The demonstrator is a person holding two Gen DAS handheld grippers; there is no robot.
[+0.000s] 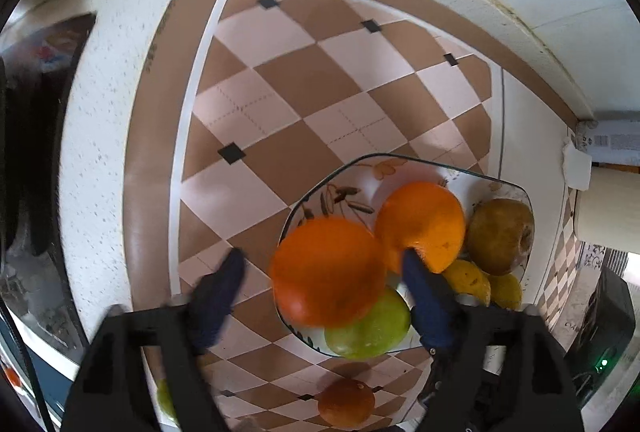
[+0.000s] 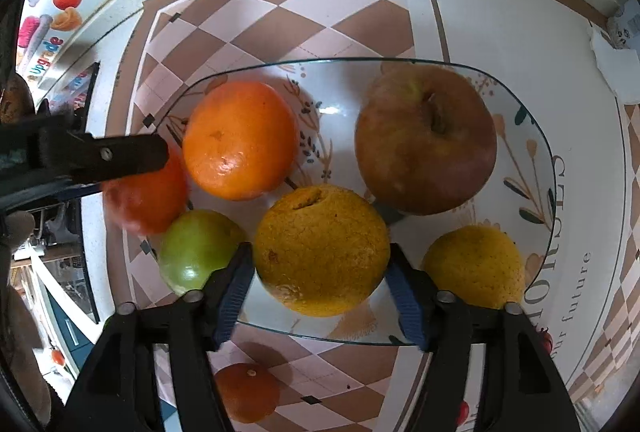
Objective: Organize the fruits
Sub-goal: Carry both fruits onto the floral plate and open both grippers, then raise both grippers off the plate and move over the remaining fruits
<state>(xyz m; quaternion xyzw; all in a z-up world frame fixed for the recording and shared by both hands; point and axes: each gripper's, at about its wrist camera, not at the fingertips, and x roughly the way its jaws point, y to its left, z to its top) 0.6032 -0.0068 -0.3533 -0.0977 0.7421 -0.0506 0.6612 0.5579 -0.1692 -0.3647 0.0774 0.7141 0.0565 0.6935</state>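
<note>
A glass plate [image 2: 532, 168] with a flower print holds several fruits: an orange [image 2: 240, 140], a brownish-red apple [image 2: 426, 140], a green apple [image 2: 196, 250], a small yellow citrus [image 2: 476, 266] and a rough yellow orange [image 2: 322, 250]. My right gripper [image 2: 320, 266] stands with a finger on each side of the yellow orange, close to it. My left gripper [image 1: 324, 264] is open above the plate's left edge [image 1: 304, 208]; a blurred orange [image 1: 328, 272] lies between its fingers, apart from the left one. The same blurred orange [image 2: 148, 200] shows under the left gripper's finger [image 2: 120, 156] in the right wrist view.
A small tangerine [image 2: 246, 392] lies on the checkered mat [image 1: 288, 80] in front of the plate. The mat covers a white speckled counter [image 1: 100, 136] that ends at a wall behind. A paper roll [image 1: 608, 204] stands at the right. Another green fruit [image 1: 166, 398] lies at the lower left.
</note>
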